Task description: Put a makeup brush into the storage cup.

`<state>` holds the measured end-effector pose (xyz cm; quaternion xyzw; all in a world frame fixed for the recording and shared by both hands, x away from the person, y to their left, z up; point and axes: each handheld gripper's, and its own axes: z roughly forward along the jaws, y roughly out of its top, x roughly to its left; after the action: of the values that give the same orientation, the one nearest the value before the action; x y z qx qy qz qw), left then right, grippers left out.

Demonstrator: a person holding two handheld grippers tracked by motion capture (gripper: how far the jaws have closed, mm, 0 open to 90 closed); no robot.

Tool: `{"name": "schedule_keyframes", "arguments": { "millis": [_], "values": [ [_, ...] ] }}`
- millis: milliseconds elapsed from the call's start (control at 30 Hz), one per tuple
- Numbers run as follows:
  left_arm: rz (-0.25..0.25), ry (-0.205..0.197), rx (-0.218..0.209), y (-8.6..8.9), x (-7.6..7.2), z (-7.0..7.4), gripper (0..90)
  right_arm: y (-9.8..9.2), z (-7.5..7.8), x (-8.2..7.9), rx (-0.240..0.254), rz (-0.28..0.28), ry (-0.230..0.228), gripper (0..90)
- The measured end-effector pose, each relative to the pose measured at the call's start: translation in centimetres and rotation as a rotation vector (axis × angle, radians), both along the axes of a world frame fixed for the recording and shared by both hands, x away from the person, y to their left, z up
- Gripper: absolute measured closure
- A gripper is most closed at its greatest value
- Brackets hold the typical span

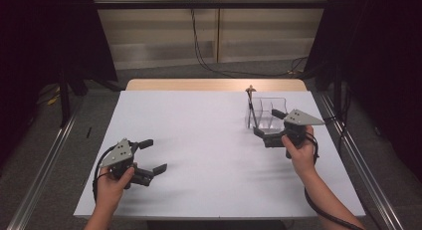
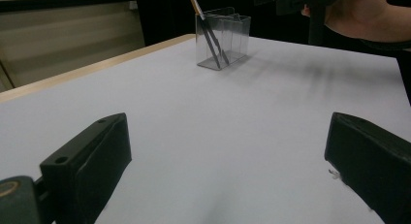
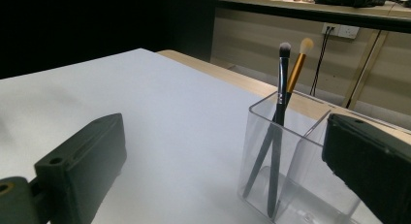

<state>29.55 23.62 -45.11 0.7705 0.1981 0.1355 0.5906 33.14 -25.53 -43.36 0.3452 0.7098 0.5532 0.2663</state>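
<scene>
The right gripper (image 1: 269,126) is wide open and holds nothing. Two brushes (image 3: 277,136) stand in the clear box (image 3: 291,195) just ahead of it. The left gripper (image 1: 153,155) is wide open too, with nothing in it.

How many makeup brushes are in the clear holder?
2. The grey-tipped brush and the gold-handled brush both stand, crossing, in one end compartment of the clear holder.

Both forearms are bare, no sleeves. The left gripper (image 1: 149,156) and right gripper (image 1: 268,124) are black, each topped by a grey three-cornered plate with small dark screws, trailing a black cable. Jaws are blocky, matte black, each with a small hole.
</scene>
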Motion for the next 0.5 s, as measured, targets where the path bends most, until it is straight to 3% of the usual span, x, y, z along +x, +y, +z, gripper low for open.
{"name": "schedule_keyframes", "arguments": {
  "millis": [500],
  "values": [
    [0.008,0.002,-0.004,0.07,-0.07,0.05,2.8,-0.43,-0.55,-0.86,-0.011,0.003,0.015,1.6]
  ]
}}
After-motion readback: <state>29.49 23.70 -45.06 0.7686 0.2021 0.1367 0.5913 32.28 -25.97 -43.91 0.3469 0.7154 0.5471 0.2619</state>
